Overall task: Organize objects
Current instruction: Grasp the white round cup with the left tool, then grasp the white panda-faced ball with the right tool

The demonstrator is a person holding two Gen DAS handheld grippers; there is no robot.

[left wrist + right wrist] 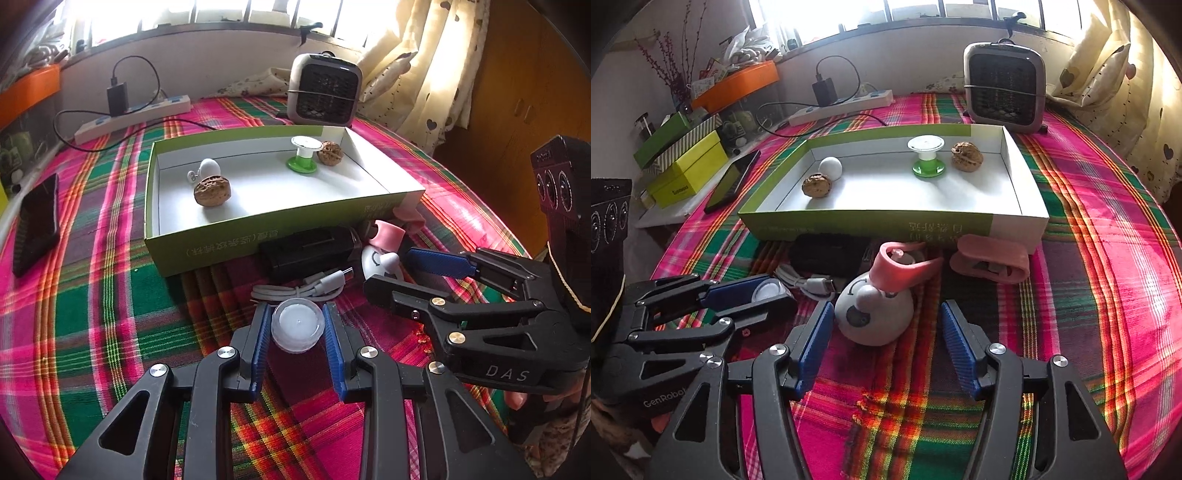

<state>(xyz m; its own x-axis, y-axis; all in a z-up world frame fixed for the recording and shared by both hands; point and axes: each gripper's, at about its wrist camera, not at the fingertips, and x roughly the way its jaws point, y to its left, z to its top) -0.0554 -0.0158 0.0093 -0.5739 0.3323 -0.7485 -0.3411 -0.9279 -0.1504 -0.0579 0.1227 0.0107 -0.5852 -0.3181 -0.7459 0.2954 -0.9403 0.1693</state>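
Left claw (pixel 297 325) closed snug on the clear round cap (pixel 297 328), low over the plaid table (pixel 110 332), ready for a lift toward the green box (pixel 229 243). Right claw (pixel 886 332) spread wide, holding nothing, framing the white round toy (pixel 875 317), probably next in line.

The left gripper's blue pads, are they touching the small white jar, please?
Touching. In the left wrist view, both fingers of the left gripper press against the sides of the white jar, with no cloth visible between them.
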